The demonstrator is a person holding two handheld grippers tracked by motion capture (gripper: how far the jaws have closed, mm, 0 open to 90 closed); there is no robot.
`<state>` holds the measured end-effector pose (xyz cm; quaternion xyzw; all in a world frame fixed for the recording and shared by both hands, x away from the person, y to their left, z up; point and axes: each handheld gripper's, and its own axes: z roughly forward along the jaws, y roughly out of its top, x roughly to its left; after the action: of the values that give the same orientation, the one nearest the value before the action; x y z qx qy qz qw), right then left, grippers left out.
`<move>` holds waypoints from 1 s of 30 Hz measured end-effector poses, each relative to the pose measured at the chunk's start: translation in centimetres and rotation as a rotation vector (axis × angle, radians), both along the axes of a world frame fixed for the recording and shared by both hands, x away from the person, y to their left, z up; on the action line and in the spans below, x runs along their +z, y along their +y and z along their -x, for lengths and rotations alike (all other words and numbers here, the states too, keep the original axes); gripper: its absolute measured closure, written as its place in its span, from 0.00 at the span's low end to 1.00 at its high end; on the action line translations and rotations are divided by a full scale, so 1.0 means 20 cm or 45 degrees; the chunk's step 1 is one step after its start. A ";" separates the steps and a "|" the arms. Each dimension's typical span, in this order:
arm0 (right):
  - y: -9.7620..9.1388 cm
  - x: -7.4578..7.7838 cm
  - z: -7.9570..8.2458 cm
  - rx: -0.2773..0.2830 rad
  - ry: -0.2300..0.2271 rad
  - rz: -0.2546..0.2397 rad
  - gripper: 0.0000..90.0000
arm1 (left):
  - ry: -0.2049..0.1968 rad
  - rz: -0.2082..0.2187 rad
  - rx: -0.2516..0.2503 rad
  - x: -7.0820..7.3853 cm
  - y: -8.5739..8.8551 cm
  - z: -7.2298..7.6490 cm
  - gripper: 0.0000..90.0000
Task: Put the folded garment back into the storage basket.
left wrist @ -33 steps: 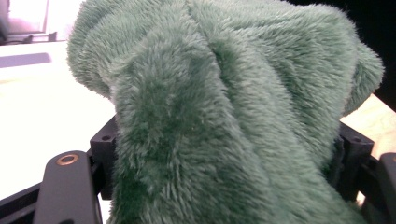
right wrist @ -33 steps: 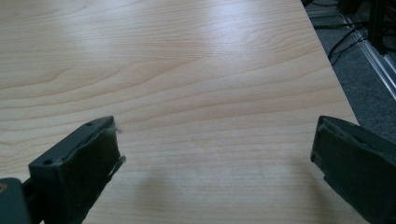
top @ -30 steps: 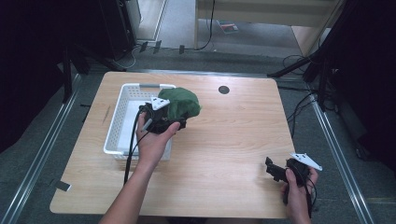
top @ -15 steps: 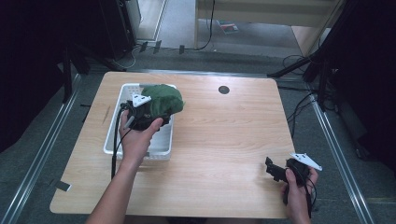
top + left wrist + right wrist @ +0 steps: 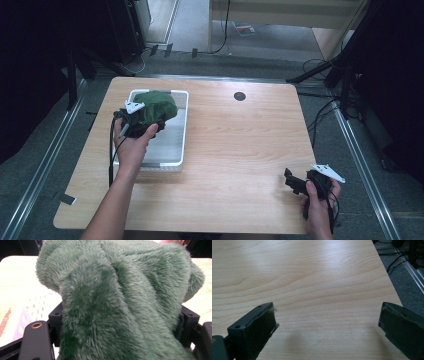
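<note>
A fuzzy dark green cloth [image 5: 156, 104] hangs bunched over the far half of a white perforated basket [image 5: 176, 161] at the table's left. My left gripper [image 5: 145, 119] is shut on the green cloth [image 5: 120, 297], which spills over both black jaws in the left gripper view. Near the table's front right corner my right gripper [image 5: 291, 182] rests low over the wood, held by a hand. Its jaws stand wide apart with nothing between them, and its gripper midpoint [image 5: 327, 322] lies over bare tabletop.
A small dark round hole [image 5: 239, 96] sits in the wooden table [image 5: 240, 145] near its far edge. Cables and stand legs lie on the grey floor beyond the table. Metal rails run along both sides.
My left gripper has carried the green cloth leftward from the basket's right rim to over the basket and slightly lower. The right gripper has stayed in place.
</note>
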<state>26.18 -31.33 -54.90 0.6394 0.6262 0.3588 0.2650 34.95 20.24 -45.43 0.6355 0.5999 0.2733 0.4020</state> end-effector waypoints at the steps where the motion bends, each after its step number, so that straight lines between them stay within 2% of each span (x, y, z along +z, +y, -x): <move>1: 0.00 0.00 0.00 0.002 -0.001 -0.001 0.01 | 0.002 0.001 0.006 -0.01 0.01 -0.01 0.25; 6: 0.00 0.00 0.00 0.004 -0.002 -0.005 0.01 | 0.020 -0.002 0.013 -0.06 0.04 -0.05 0.26; 11: 0.00 0.00 0.00 0.004 -0.002 -0.006 0.01 | 0.044 -0.034 0.019 -0.11 0.04 -0.09 0.26; 15: 0.00 0.00 0.00 0.003 -0.002 -0.007 0.01 | 0.106 -0.040 0.016 -0.14 0.05 -0.12 0.26; 16: 0.00 0.00 0.00 0.004 -0.002 -0.007 0.01 | 0.144 -0.043 0.002 -0.15 0.05 -0.13 0.26; 19: 0.00 0.00 0.00 0.005 -0.002 -0.005 0.01 | 0.202 -0.063 -0.019 -0.18 0.05 -0.15 0.26; 22: 0.00 0.00 0.00 0.006 -0.002 -0.008 0.01 | 0.256 -0.034 -0.031 -0.20 0.06 -0.17 0.26; 24: 0.00 0.00 0.00 0.006 -0.002 -0.007 0.01 | 0.292 -0.050 -0.035 -0.22 0.05 -0.18 0.26; 30: 0.00 0.00 0.00 0.006 -0.002 -0.004 0.01 | 0.359 -0.079 -0.083 -0.23 0.03 -0.19 0.22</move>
<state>26.19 -31.36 -54.92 0.6381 0.6270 0.3608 0.2636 38.78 20.89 -50.03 0.6990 0.6205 0.1866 0.3026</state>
